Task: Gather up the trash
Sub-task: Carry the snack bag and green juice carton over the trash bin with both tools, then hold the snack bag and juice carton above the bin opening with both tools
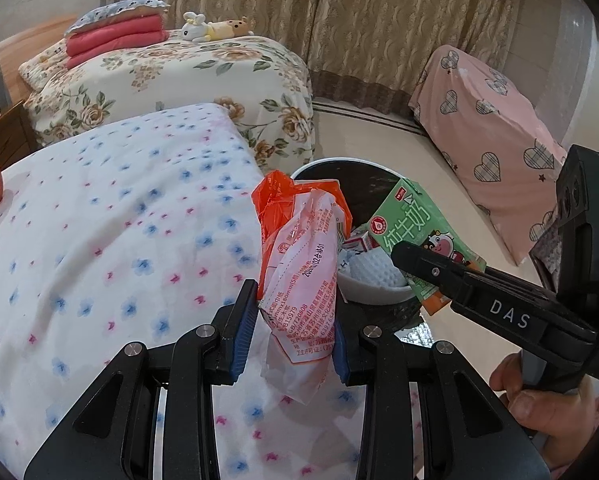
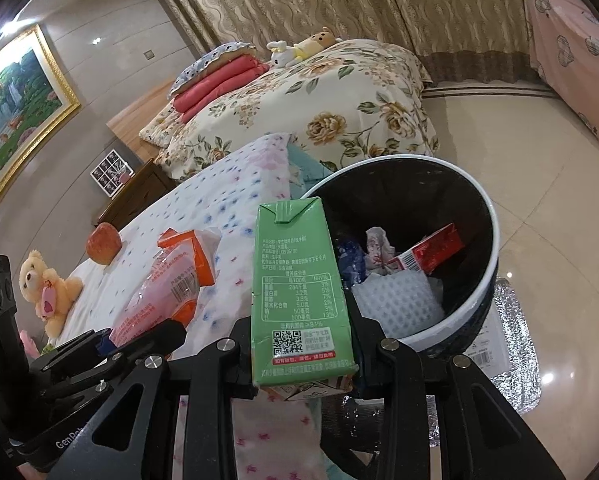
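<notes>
My left gripper (image 1: 293,330) is shut on an orange-and-white plastic wrapper (image 1: 299,264), held upright over the edge of the flower-print bedspread (image 1: 111,240). My right gripper (image 2: 303,356) is shut on a green milk carton (image 2: 299,292), which stands upright between its fingers. Both items hang just short of a black bin with a white rim (image 2: 471,200) on the floor beside the bed. Inside the bin lie a red-and-white carton (image 2: 431,250), white foam mesh (image 2: 395,296) and crumpled paper. In the left wrist view the carton (image 1: 415,224) and right gripper (image 1: 423,266) sit over the bin (image 1: 363,188).
An apple (image 2: 103,244) and a teddy bear (image 2: 47,284) lie on the bedspread. A second bed with a rose-print cover (image 1: 179,80) stands behind. A pink heart-print cover (image 1: 491,136) drapes furniture at the right. Silver foil packaging (image 2: 511,344) lies on the tiled floor by the bin.
</notes>
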A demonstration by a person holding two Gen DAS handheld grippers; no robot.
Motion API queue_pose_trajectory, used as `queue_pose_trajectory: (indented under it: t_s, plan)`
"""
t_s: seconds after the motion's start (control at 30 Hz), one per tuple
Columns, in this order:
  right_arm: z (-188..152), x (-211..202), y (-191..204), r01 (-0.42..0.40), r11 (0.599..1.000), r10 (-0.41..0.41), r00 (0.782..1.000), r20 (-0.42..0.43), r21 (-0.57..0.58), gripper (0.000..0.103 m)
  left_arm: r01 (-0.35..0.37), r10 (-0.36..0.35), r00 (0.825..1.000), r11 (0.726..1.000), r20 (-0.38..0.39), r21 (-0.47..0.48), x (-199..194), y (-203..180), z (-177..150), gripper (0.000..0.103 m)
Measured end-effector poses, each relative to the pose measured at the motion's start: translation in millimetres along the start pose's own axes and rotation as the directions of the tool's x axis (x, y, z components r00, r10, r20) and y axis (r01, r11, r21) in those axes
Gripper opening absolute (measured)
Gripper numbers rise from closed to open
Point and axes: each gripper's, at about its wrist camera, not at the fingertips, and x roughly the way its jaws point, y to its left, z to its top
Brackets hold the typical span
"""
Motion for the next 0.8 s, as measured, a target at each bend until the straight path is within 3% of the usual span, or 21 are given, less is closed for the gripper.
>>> queue_pose_trajectory:
  t_s: [0.8]
  plan:
    - [19.0, -1.4, -35.6, 0.05, 0.997, -0.051, 0.999, 0.018, 0.05, 0.033, 0.009, -0.008, 1.0, 0.999, -0.026, 0.035, 22.7, -18.9, 14.9, 0.031]
